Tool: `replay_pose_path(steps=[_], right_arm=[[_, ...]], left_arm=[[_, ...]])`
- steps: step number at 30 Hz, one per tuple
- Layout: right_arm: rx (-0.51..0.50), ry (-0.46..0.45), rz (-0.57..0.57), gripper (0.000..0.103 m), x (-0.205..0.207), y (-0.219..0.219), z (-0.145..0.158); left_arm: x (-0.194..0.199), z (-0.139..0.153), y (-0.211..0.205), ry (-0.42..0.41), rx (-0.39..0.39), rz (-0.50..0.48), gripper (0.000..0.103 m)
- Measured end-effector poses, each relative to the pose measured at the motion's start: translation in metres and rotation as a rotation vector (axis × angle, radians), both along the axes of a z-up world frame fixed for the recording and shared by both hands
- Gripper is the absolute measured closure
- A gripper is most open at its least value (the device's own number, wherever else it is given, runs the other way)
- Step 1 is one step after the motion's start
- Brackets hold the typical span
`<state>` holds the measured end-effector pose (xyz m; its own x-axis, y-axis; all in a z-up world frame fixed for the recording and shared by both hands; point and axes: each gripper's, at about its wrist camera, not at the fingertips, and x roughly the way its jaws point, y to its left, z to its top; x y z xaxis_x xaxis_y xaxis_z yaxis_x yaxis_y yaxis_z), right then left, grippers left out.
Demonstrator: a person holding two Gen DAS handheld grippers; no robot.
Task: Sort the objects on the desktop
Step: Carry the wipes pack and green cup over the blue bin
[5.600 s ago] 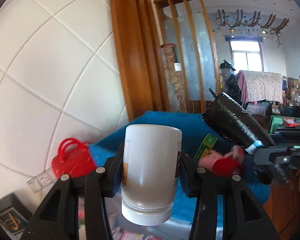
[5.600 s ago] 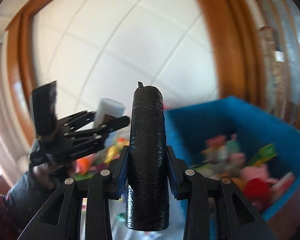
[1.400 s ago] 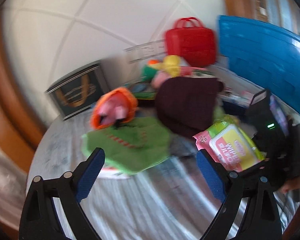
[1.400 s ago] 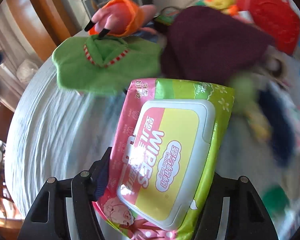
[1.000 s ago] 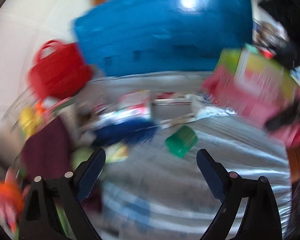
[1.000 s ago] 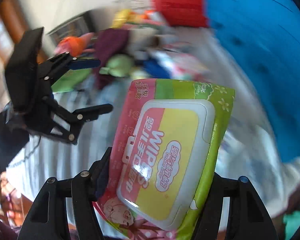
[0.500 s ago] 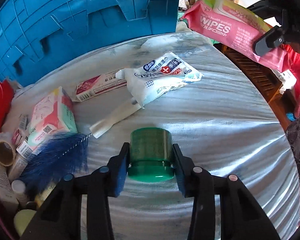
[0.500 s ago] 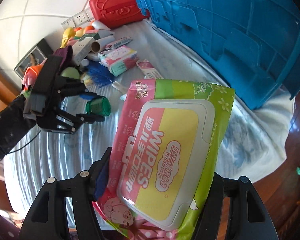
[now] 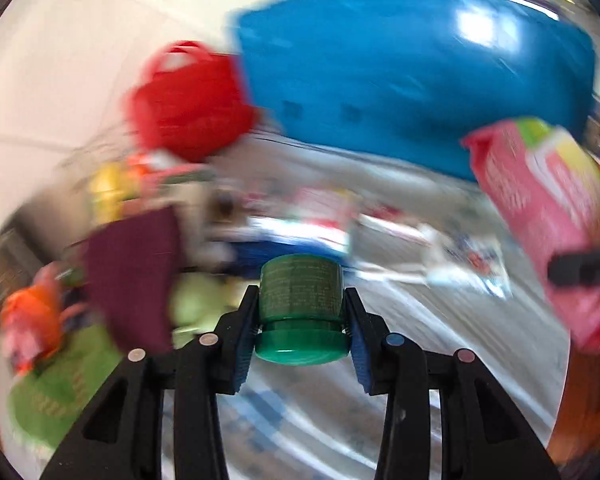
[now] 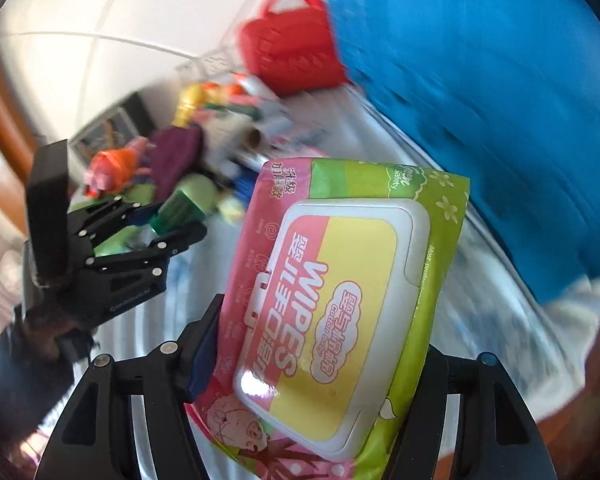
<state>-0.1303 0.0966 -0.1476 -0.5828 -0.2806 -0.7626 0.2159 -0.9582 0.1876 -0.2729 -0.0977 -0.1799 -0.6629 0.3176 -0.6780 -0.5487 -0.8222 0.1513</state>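
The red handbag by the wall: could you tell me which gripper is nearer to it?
Left. The left gripper, holding the green jar, is on the red handbag side; the right gripper, holding the wipes pack, sits farther back.

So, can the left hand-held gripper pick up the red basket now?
Probably not: the left hand-held gripper is already shut on the green jar. The red basket stands farther back, beside the blue bin.

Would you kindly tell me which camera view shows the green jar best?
The left wrist view: the green jar sits sharp and centred, clamped in the left gripper. The right wrist view shows it only small, blurred and partly hidden by that gripper.
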Motion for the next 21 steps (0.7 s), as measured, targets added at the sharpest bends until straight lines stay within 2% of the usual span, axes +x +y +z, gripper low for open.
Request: replay_pose_path(steps=[4, 7, 10, 13, 18, 21], right_arm=[[-0.021, 0.097, 0.112, 0.038, -0.007, -0.031, 0.036], [-0.039, 0.177, 0.183, 0.038, -0.009, -0.044, 0.067], [-0.058, 0.237, 0.223, 0.038, -0.008, -0.037, 0.096], [-0.073, 0.297, 0.252, 0.038, 0.001, -0.007, 0.127], [-0.090, 0.397, 0.251, 0.038, 0.017, 0.085, 0.181], [-0.041, 0.472, 0.194, 0.038, 0.023, 0.149, 0.212]], left_arm=[[0.007, 0.046, -0.037, 0.060, 0.025, 0.277, 0.063], [0.012, 0.075, -0.049, 0.101, 0.014, 0.370, 0.063], [0.022, 0.106, -0.038, 0.160, 0.001, 0.403, 0.063], [0.031, 0.139, -0.015, 0.221, 0.021, 0.419, 0.063], [0.040, 0.188, 0.066, 0.315, 0.082, 0.380, 0.063], [0.039, 0.214, 0.129, 0.359, 0.106, 0.320, 0.063]])
